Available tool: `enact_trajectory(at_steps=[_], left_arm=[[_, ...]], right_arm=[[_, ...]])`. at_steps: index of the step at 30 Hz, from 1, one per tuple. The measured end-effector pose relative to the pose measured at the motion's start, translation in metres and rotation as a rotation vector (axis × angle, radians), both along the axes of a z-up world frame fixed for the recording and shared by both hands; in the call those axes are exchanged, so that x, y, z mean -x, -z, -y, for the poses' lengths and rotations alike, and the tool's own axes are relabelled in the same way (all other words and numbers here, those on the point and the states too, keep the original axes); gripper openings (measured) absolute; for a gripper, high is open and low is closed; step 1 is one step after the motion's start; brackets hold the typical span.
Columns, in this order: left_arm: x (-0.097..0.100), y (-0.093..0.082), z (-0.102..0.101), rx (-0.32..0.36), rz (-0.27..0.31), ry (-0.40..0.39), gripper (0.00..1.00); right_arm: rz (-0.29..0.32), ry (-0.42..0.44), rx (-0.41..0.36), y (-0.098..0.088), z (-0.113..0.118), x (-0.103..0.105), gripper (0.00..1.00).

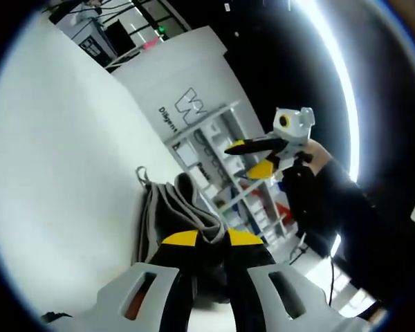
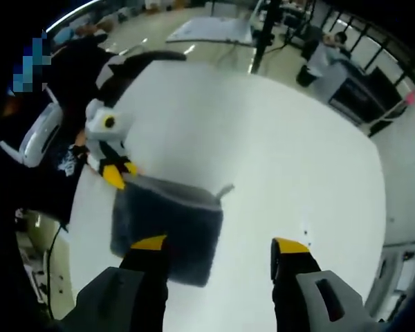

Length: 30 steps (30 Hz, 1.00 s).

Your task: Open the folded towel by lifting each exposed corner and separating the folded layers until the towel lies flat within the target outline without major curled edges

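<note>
Left gripper view: saw the left gripper (image 1: 211, 238) coming up from 6 o'clock, yellow tips nearly together, pinching the gray towel (image 1: 176, 207) by its near edge. Towel bunched up in soft folds, with a small loop sticking out toward 10 o'clock. Lay on the white table (image 1: 62, 173), which spread out toward 9 o'clock. Spotted the right gripper (image 1: 259, 158) at about 2 o'clock, up in the air and well apart from the towel, jaws spread open with nothing between them. Held by a hand in a black glove (image 1: 308, 187). Behind it, a white wall with dark letters (image 1: 183, 104) at 12 o'clock and some shelves (image 1: 225, 149) near the middle.

Right gripper view: saw the right gripper (image 2: 220, 243) at 6 o'clock, jaws wide apart, holding nothing. Left jaw tip in front of the towel's near edge; could not tell if touching. Right jaw tip over bare table. Towel (image 2: 167, 228) looked like a dark gray folded square, at about 7 o'clock from the middle. Left gripper (image 2: 117, 173) at 9 o'clock, yellow tips closed on the towel's far corner. Small loop at the towel's other far corner. White table (image 2: 277, 138) stretched toward 12 and 3 o'clock.
</note>
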<state>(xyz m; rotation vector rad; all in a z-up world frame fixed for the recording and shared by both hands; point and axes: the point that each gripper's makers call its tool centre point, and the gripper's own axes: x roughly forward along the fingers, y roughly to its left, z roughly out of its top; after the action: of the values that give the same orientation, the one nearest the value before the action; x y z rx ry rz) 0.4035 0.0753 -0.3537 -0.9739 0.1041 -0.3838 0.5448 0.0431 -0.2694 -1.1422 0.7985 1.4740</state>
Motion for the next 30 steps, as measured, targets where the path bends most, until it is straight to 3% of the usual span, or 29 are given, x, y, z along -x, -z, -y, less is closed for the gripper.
enact_trajectory(at_steps=[14,22,27,30], left_arm=[[-0.002,0.000,0.000,0.011,0.006,0.008,0.12],[-0.003,-0.001,0.001,0.008,0.009,0.014,0.12],[-0.002,-0.001,0.002,0.003,0.012,0.021,0.12],[-0.002,-0.001,0.002,0.001,0.011,0.021,0.12]], right_arm=[[-0.065,-0.015,-0.009,0.028,-0.017,0.005,0.46],[-0.062,-0.018,-0.007,0.039,-0.019,0.001,0.42],[-0.055,-0.014,0.008,0.055,-0.024,-0.001,0.41],[-0.081,0.008,0.015,0.064,-0.025,-0.001,0.37]])
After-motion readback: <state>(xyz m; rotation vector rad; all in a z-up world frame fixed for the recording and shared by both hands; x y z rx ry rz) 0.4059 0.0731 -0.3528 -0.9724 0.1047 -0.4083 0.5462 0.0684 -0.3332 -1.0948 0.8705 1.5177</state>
